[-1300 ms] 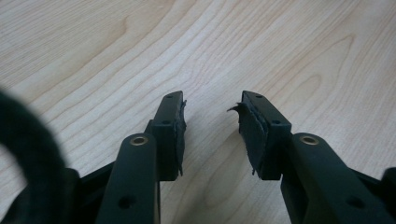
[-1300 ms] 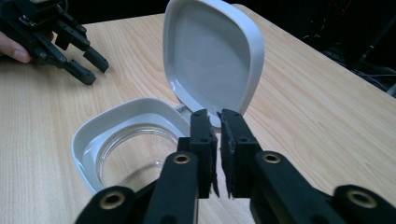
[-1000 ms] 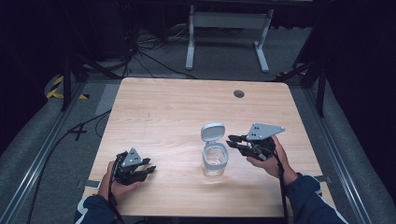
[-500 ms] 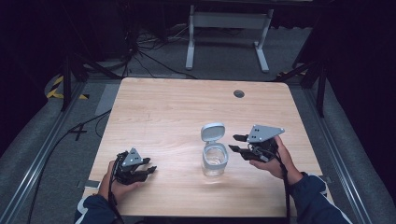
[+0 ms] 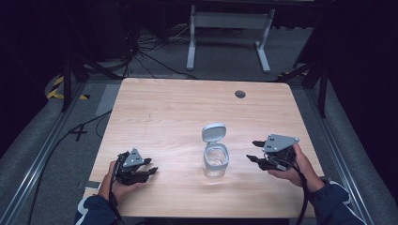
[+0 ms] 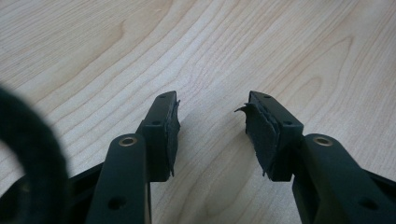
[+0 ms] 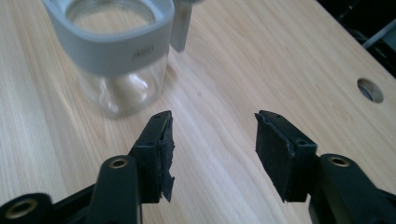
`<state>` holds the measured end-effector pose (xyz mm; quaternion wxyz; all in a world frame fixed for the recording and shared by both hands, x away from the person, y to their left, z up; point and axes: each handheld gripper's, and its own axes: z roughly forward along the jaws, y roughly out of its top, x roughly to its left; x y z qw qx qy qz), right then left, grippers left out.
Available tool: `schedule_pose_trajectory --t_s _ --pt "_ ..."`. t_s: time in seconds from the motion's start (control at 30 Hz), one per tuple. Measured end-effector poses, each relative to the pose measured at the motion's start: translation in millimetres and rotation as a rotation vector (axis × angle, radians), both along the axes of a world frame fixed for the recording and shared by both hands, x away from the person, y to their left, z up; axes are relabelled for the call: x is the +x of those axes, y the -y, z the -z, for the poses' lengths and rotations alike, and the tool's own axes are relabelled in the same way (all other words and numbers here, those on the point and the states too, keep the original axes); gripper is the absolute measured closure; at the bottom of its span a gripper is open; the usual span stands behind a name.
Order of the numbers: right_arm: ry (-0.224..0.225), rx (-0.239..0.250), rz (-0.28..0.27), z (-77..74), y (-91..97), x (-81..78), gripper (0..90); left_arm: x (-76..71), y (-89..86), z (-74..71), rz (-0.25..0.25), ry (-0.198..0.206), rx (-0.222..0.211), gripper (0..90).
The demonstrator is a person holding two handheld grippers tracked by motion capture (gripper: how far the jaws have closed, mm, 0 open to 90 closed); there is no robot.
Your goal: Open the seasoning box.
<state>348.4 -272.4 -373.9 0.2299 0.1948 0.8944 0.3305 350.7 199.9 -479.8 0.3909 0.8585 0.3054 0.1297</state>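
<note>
Right gripper [image 5: 259, 152] is gaping beside the open jar [image 5: 216, 161], seemingly lining up; left gripper [image 5: 147, 166] is idling spread, empty

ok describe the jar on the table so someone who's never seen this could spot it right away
Start at the light wooden table and look toward its near edge, between the person's two hands. The jar stands there upright, nearer the right tongs than the left tongs. It is clear glass with a grey collar and a grey flip lid standing open behind it, the one see-through thing on the table.
</note>
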Motion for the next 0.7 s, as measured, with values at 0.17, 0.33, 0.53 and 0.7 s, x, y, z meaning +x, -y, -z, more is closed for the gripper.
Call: schedule_pose_trajectory --t_s 0.17,0.33,0.53,0.7 --pt "-0.010 -0.018 0.023 12.4 21.1 -6.6 40.6 0.0 0.0 0.0 0.000 0.000 0.000 54.0" --pt "-0.025 -0.007 0.052 30.4 53.9 -16.2 37.0 0.2 0.1 0.0 0.002 -0.001 0.000 53.6" --pt "-0.050 -0.002 0.117 60.5 96.3 -24.8 35.3 0.6 0.2 -0.1 0.004 0.000 0.003 52.8" --pt "-0.103 0.073 0.191 78.3 120.9 -31.5 31.4 0.8 0.5 0.2 0.010 -0.004 -0.002 51.3"
